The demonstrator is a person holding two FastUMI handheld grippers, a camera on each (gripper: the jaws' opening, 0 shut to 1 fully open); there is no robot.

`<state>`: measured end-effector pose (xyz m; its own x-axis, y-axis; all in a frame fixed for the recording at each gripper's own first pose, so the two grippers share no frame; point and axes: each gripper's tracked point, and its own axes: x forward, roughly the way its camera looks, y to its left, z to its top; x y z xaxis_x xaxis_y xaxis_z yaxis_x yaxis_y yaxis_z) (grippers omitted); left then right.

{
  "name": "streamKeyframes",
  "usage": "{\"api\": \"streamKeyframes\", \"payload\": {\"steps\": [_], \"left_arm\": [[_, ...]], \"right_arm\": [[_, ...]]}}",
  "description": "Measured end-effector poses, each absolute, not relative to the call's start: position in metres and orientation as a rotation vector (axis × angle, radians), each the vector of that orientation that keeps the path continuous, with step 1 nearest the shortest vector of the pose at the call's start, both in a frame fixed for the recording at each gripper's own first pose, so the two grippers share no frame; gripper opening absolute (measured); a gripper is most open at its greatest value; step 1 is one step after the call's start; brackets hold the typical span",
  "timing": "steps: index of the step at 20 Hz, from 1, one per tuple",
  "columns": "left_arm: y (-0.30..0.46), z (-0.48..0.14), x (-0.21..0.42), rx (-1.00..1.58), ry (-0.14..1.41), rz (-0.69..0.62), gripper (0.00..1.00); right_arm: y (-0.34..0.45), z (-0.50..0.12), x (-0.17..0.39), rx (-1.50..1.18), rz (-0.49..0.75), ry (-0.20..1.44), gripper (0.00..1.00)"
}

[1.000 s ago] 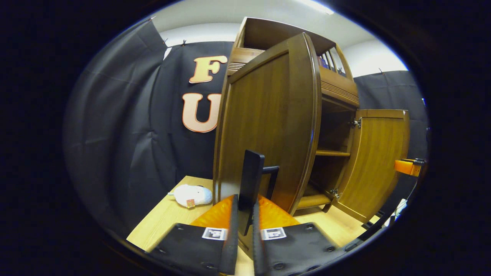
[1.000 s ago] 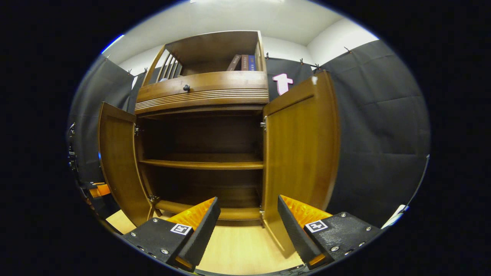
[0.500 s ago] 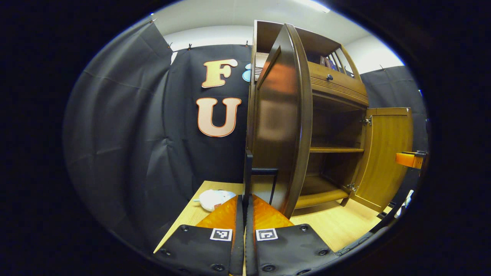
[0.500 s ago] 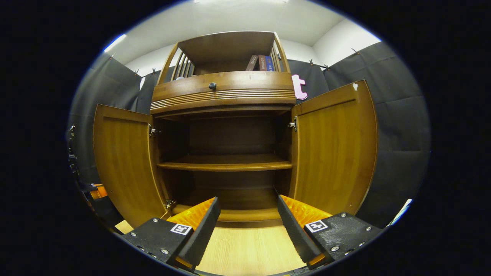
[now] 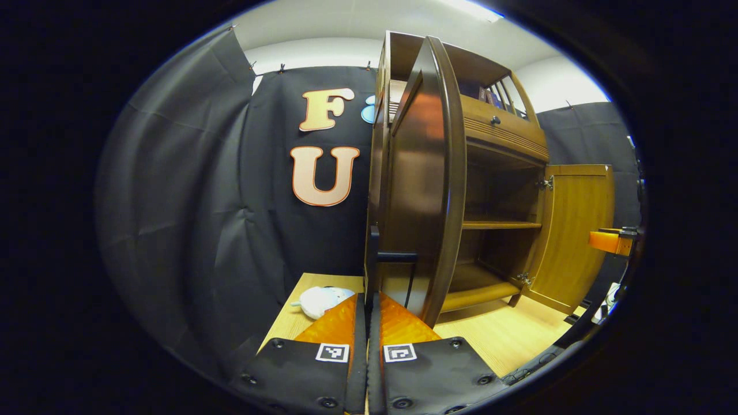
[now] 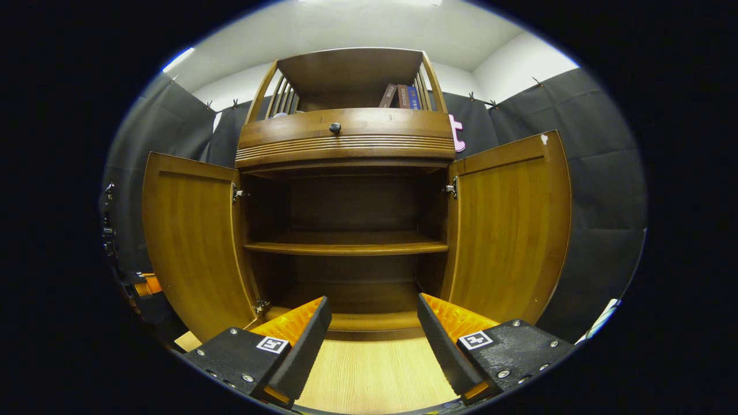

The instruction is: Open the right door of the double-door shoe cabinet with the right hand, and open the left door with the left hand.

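The left door (image 5: 424, 173) is held wide by its black handle (image 5: 373, 259), pinched in the left gripper (image 5: 367, 323) jaws. The right gripper (image 6: 372, 328) jaws are spread before the cabinet (image 6: 346, 207). The handle should be released straight back, without swinging the door.

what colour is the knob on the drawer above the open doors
Black, or very dark. The knob sits mid-front on the brown wooden drawer; it shows best in the right gripper view.
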<state>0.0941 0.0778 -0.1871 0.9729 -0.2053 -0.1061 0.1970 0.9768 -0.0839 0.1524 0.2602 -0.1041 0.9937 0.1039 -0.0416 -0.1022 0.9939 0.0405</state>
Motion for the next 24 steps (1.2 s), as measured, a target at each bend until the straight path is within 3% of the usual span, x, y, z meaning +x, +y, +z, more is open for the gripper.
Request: {"api": "streamKeyframes", "payload": {"steps": [14, 24], "left_arm": [[0.1, -0.187, 0.069, -0.131, 0.202, -0.206, 0.12], [0.067, -0.103, 0.026, -0.116, 0.195, -0.197, 0.08]], "right_arm": [[0.271, -0.099, 0.146, 0.04, 0.095, 0.047, 0.92], [0.232, -0.077, 0.151, 0.028, 0.027, 0.072, 0.92]]}}
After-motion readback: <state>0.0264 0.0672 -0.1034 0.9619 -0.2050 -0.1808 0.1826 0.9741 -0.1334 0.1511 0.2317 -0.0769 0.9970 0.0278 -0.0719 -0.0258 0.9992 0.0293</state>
